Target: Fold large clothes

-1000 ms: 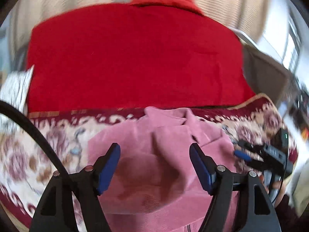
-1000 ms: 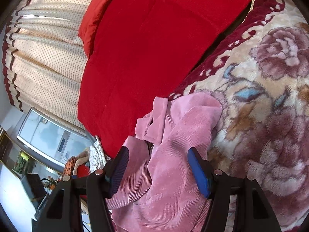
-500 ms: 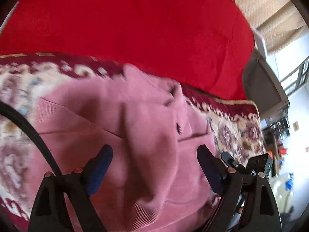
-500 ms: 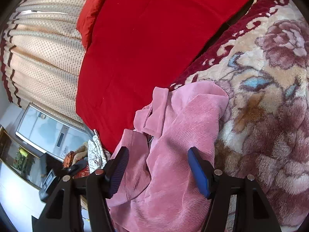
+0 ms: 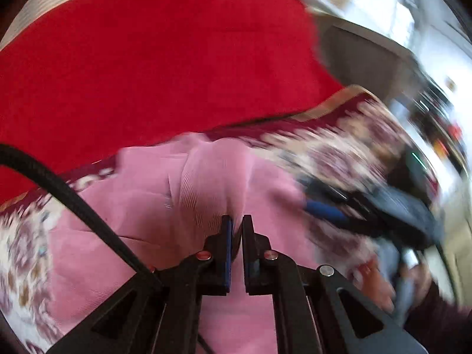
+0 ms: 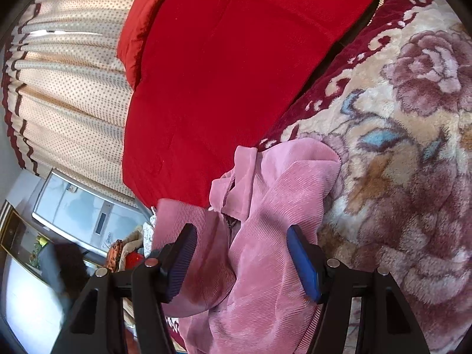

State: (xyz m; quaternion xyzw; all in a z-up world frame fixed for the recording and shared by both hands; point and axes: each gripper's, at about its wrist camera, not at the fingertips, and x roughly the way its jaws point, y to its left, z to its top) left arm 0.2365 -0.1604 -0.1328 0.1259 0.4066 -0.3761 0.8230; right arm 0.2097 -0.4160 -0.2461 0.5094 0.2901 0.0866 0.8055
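Floral blanket (image 6: 398,177), pink garment (image 6: 265,265) collar toward red quilt (image 6: 236,73), left claw (image 5: 237,227) seemingly pinching it, right claw (image 6: 240,250) released.

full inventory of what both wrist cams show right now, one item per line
pink garment: 1, pink ribbed fabric, crumpled on the floral blanket, under both grippers
floral blanket: 1, cream with mauve roses and dark red border, under the garment
red quilt: 1, bright red, beyond the blanket's border
red pillow: 1, red, at the quilt's far end by the curtain
curtain: 1, cream, dotted, behind the quilt
black cable: 1, black, crossing the left wrist view
left gripper: 1, black with blue pads, shut, a fold of the garment pinched between them
right gripper: 1, black with blue pads, open over the garment
hand: 1, blurred, holding the right gripper
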